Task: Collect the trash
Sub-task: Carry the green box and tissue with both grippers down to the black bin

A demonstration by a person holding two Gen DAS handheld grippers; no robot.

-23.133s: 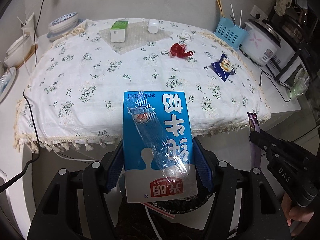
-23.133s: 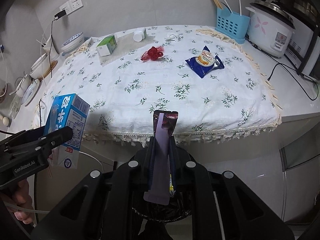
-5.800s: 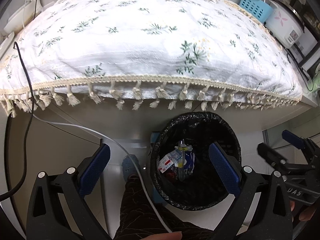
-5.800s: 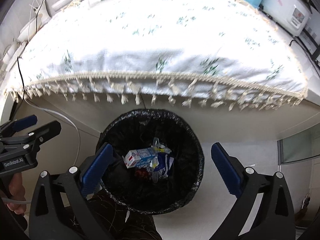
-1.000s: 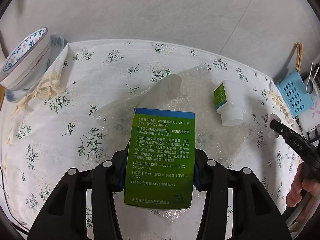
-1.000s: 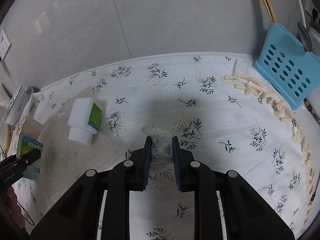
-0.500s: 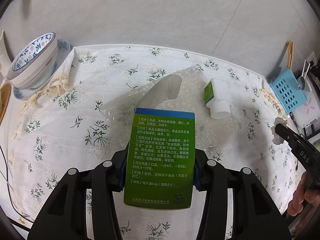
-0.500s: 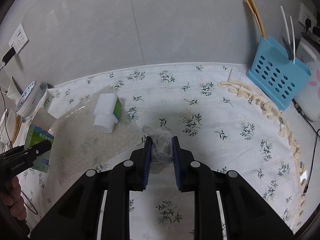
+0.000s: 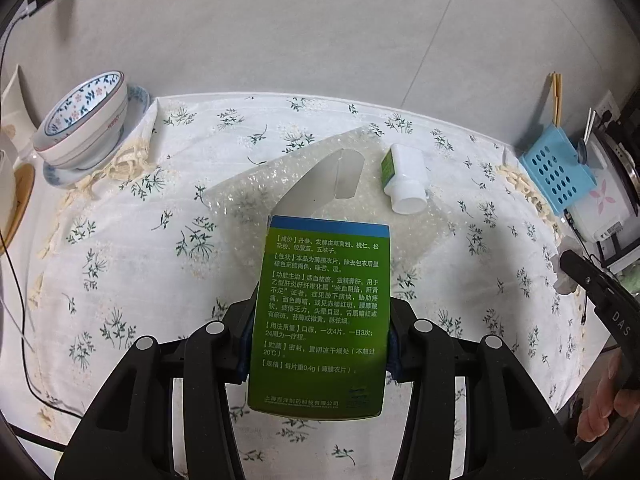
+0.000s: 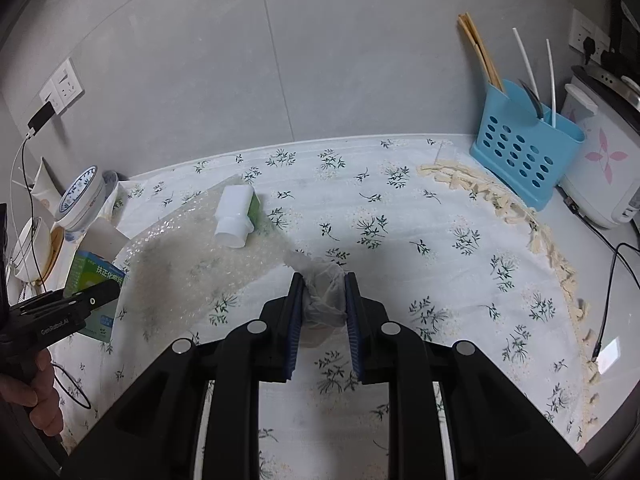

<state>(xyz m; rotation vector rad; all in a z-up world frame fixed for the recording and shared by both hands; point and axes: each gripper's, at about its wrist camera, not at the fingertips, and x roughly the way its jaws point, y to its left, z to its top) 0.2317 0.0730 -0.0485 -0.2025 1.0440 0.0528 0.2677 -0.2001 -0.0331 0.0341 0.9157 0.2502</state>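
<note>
My left gripper [image 9: 322,336] is shut on a green medicine box [image 9: 322,312] with its end flap open, held above the flowered tablecloth [image 9: 140,248]. The box also shows at the left of the right wrist view [image 10: 94,292]. My right gripper [image 10: 323,312] is shut on a crumpled white tissue [image 10: 322,288], lifted over the cloth; the tissue shows at the right edge of the left wrist view [image 9: 564,276]. A white bottle with a green label [image 9: 404,178] lies on a bubble wrap sheet [image 9: 256,196]; both show in the right wrist view, the bottle [image 10: 236,216] and the sheet [image 10: 192,256].
Stacked flowered bowls [image 9: 84,120] stand at the back left. A blue utensil holder [image 10: 524,148] with chopsticks and a white rice cooker [image 10: 604,168] stand at the back right. A cable [image 10: 608,280] runs along the right counter edge. The wall is close behind.
Both grippers have drawn back and up from the table's far side with their loads still held. The bottle and bubble wrap lie where they were.
</note>
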